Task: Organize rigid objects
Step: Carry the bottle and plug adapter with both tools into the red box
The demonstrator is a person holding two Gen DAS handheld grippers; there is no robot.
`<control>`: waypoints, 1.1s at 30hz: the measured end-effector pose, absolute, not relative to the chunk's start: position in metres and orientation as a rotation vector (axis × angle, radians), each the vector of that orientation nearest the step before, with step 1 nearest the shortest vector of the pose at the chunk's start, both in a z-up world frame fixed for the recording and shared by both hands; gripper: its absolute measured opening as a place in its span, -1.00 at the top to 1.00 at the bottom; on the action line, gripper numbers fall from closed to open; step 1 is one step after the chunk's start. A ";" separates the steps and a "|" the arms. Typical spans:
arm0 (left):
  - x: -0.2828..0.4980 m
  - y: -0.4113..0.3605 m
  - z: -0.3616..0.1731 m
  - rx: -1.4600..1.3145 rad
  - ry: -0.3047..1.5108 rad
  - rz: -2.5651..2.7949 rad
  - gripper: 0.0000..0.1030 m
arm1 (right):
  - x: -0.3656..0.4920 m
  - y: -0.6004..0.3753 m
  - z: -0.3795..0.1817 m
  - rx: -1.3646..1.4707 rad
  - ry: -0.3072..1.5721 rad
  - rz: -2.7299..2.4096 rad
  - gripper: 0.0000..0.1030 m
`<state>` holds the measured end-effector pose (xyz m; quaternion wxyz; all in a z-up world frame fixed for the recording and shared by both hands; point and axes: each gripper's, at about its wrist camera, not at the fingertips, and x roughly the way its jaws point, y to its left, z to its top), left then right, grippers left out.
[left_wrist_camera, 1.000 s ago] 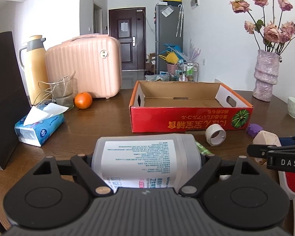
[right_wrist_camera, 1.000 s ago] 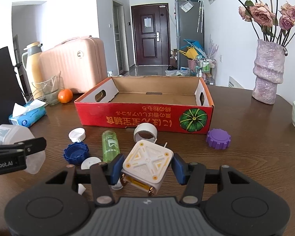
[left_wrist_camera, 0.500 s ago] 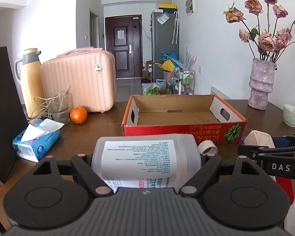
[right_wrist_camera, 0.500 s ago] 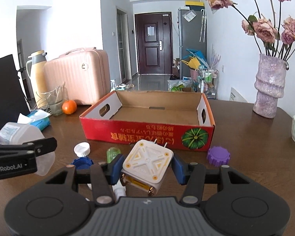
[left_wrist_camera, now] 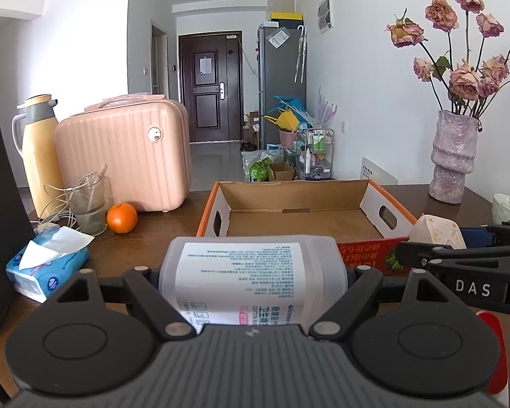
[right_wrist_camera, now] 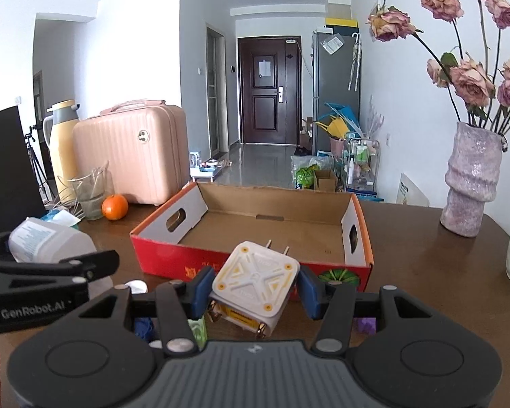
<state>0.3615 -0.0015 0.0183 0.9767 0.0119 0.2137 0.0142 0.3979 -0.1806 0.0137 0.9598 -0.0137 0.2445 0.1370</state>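
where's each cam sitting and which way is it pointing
Left wrist: rides on the left gripper, looking forward over the white bottle it clamps toward the cardboard box; the right gripper's finger enters at right.
Right wrist: rides on the right gripper, looking forward over the plug cube it clamps toward the same box; the left gripper's finger and bottle enter at left.
Shared: box, pink suitcase, orange, vase, hallway door.
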 end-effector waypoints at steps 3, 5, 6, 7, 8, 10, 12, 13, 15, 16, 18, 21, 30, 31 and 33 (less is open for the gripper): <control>0.371 -0.003 0.021 0.021 0.424 0.030 -0.62 | 0.407 -0.180 0.016 -0.032 0.491 0.280 -0.01; 0.379 -0.004 0.023 0.016 0.421 0.035 -0.62 | 0.413 -0.180 0.017 -0.033 0.490 0.280 -0.01; 0.382 -0.003 0.024 0.011 0.419 0.037 -0.62 | 0.418 -0.179 0.018 -0.035 0.489 0.279 -0.01; 0.386 -0.003 0.025 0.008 0.416 0.038 -0.62 | 0.421 -0.179 0.018 -0.035 0.488 0.279 -0.01; 0.390 -0.003 0.026 0.006 0.415 0.041 -0.62 | 0.424 -0.180 0.019 -0.035 0.486 0.278 -0.01; 0.398 -0.003 0.027 -0.001 0.416 0.048 -0.62 | 0.431 -0.181 0.019 -0.030 0.485 0.272 -0.01; 0.407 -0.001 0.027 -0.012 0.419 0.050 -0.62 | 0.439 -0.182 0.019 -0.026 0.484 0.265 -0.01; 0.412 -0.001 0.027 -0.018 0.420 0.053 -0.62 | 0.442 -0.183 0.019 -0.025 0.484 0.263 -0.01; 0.420 0.001 0.026 -0.023 0.424 0.058 -0.62 | 0.450 -0.184 0.018 -0.023 0.488 0.260 -0.01; 0.424 0.002 0.025 -0.025 0.427 0.060 -0.62 | 0.454 -0.185 0.018 -0.023 0.490 0.260 -0.01; 0.431 0.003 0.024 -0.028 0.433 0.064 -0.62 | 0.462 -0.185 0.017 -0.026 0.495 0.260 -0.01; 0.442 0.005 0.022 -0.035 0.436 0.068 -0.62 | 0.474 -0.185 0.016 -0.027 0.500 0.257 -0.01; 0.478 0.007 0.018 -0.036 0.452 0.084 -0.62 | 0.512 -0.183 0.013 -0.032 0.516 0.238 -0.01; 0.483 0.007 0.018 -0.036 0.454 0.087 -0.62 | 0.517 -0.183 0.012 -0.032 0.521 0.235 -0.01; 0.492 0.007 0.017 -0.036 0.457 0.087 -0.62 | 0.526 -0.183 0.010 -0.032 0.531 0.230 -0.01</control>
